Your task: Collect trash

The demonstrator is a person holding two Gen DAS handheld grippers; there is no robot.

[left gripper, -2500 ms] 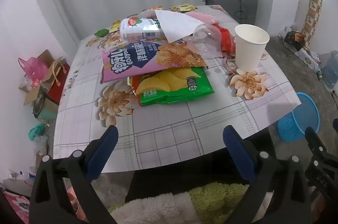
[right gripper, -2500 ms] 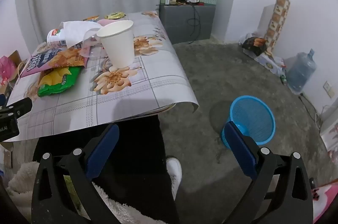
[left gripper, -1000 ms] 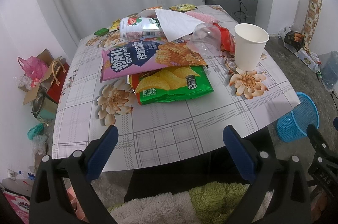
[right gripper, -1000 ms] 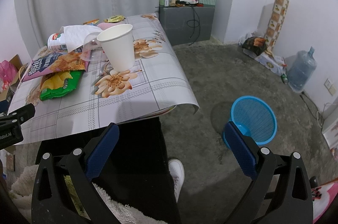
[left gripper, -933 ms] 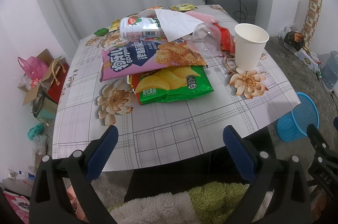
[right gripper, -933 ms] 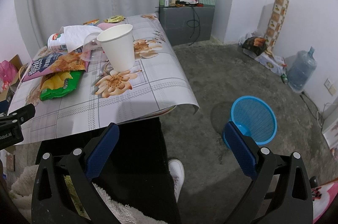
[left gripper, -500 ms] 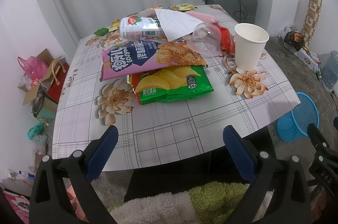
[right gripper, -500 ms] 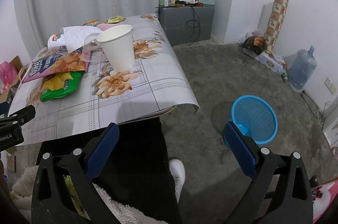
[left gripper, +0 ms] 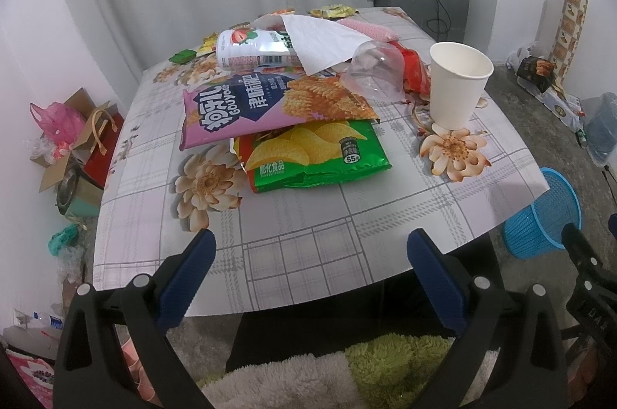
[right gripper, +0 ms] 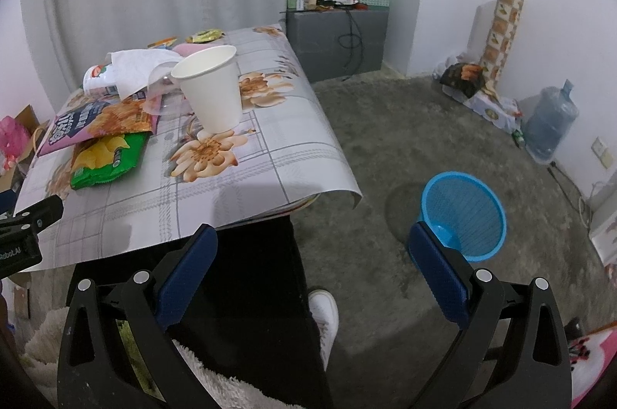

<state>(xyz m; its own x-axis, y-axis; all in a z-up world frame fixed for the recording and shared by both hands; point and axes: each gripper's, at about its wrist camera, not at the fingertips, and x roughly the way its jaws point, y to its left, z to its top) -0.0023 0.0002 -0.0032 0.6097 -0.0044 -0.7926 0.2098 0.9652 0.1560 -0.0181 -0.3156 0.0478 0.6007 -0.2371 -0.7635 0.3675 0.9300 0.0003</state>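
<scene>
A flower-patterned table (left gripper: 316, 239) carries a pile of trash. Nearest lies a green chip bag (left gripper: 312, 156), partly under a pink snack bag (left gripper: 270, 100). Behind them are a clear plastic cup (left gripper: 376, 73) on its side, a strawberry-print can (left gripper: 250, 48), white paper (left gripper: 320, 37) and an upright white paper cup (left gripper: 457, 85). My left gripper (left gripper: 310, 249) is open, held short of the table's near edge. My right gripper (right gripper: 310, 245) is open too, hanging off the table's right corner above the floor. The blue waste basket (right gripper: 462, 214) stands on the floor near its right finger.
A person's dark trouser leg and white shoe (right gripper: 324, 312) are below the right gripper. A grey cabinet (right gripper: 337, 39) stands behind the table, a water jug (right gripper: 549, 127) by the right wall. Bags and boxes (left gripper: 73, 143) clutter the floor to the table's left.
Both grippers have drawn back and up slightly, so the table looks a little further away. Nothing on the table has moved.
</scene>
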